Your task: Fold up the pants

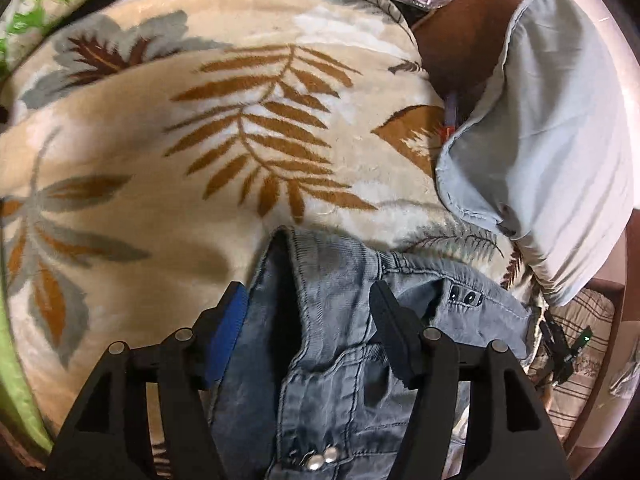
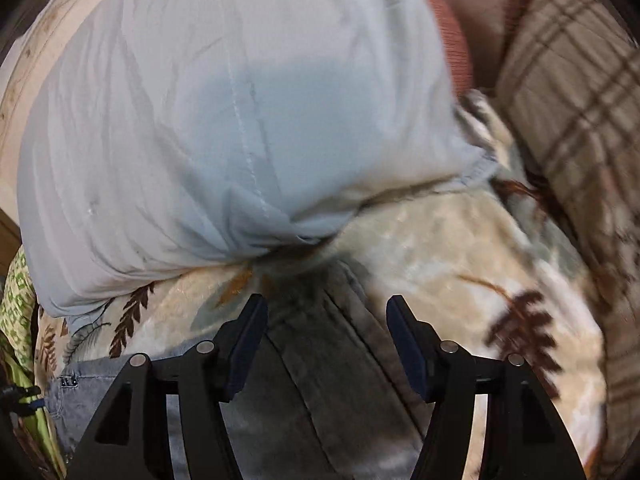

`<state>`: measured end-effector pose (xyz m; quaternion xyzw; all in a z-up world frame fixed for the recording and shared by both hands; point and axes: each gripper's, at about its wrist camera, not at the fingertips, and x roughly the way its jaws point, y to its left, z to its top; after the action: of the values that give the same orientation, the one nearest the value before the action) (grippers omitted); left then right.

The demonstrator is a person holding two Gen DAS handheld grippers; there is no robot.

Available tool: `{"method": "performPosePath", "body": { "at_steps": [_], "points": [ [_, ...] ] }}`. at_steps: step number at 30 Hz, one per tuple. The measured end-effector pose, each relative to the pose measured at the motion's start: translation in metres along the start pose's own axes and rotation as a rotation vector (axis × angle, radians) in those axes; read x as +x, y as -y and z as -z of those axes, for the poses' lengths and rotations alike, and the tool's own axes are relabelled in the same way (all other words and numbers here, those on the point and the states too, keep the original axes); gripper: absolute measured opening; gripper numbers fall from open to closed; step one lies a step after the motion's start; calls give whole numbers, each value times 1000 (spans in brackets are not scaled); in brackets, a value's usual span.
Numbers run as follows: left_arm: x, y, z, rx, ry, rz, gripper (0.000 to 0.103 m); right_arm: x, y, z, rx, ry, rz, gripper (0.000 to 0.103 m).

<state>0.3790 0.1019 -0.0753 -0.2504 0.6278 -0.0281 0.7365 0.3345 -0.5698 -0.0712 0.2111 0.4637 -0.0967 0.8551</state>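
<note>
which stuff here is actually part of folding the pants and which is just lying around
Part of the job:
- denim pants
- left gripper
- right gripper

Just lying about:
- pale blue pillow
- leaf-print blanket, under the pants
- plaid cushion
- green cloth

Right gripper point(image 2: 326, 316) gapes over grey pants point(image 2: 320, 392) — pale pillow point(image 2: 224, 120) beyond (blurred).

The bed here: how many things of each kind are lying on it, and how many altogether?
Blue denim pants: 1
Pale blue pillow: 1
Plaid cushion: 1
Leaf-print blanket, under all of them: 1
Total: 4

A bag of purple items sits at the far edge of the left wrist view; whether it is on the bed I cannot tell, so it is not counted.
</note>
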Motion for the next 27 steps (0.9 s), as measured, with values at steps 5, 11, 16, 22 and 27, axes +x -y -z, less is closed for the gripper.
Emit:
{"method": "performPosePath", "body": {
  "at_steps": [5,11,16,22,27],
  "points": [
    [23,15,-1,37,-47,36,68,28,-12,1,-44,-56,11,72],
    [23,53,13,221,18,21,23,24,-18,7,-111,-52,60,15],
    [2,74,33,346,140,-93,2,-8,-18,18,-134,26,75,14],
    [-40,89,54,399,246,-66,1,-62,-19,26,-120,114,54,14],
    [-37,86,56,398,217,-39,2,-98,-25,34,-95,128,67,14]
  ]
}}
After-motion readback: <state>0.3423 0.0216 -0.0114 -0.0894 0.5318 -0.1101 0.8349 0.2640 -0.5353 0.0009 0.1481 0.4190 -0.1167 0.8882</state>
